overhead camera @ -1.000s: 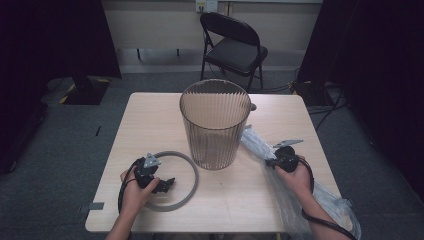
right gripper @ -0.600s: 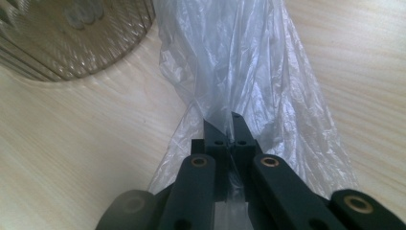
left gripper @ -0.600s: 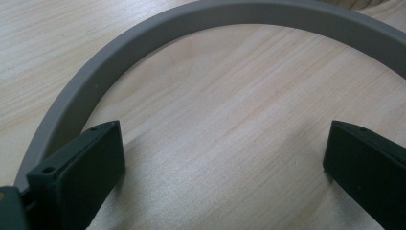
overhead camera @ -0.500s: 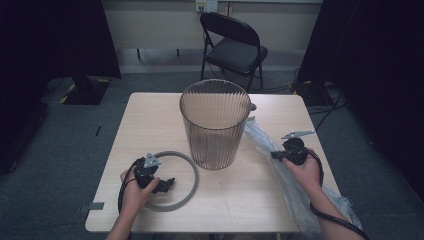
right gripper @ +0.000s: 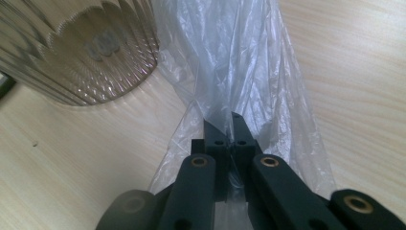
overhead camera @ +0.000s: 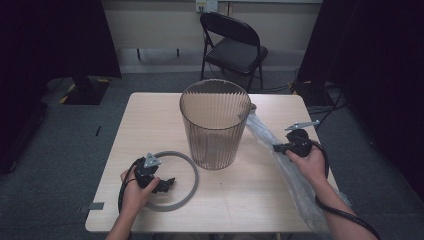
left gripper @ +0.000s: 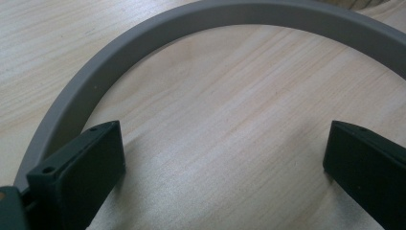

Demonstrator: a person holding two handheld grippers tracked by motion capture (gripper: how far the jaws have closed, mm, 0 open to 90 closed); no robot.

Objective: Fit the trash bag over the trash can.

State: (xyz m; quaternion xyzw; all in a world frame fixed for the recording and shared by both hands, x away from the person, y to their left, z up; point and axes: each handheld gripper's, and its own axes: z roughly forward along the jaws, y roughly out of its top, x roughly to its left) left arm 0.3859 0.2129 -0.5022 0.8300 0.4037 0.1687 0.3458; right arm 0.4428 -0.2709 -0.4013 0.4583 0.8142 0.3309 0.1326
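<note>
A ribbed, see-through bin [overhead camera: 216, 122] stands upright at the middle of the wooden table [overhead camera: 150, 107]. A clear plastic bag [overhead camera: 292, 172] runs from the bin's right rim down to the table's front right edge. My right gripper [overhead camera: 276, 148] is shut on a fold of that plastic bag [right gripper: 239, 62], held a little above the table beside the bin [right gripper: 76, 48]. A grey ring [overhead camera: 189, 187] lies flat at the front left. My left gripper [overhead camera: 169, 184] rests inside it, open, its jaws wide apart over bare wood with the grey ring [left gripper: 143, 38] curving past them.
A black folding chair [overhead camera: 234, 47] stands on the floor behind the table. A dark stand base [overhead camera: 80, 87] sits on the floor at the back left. Black curtains close in both sides. Cables trail from both grippers off the table's front edge.
My right gripper has risen and moved right and away with the bag, pulling the plastic taut toward the bin's rim. The left gripper has stayed in place.
</note>
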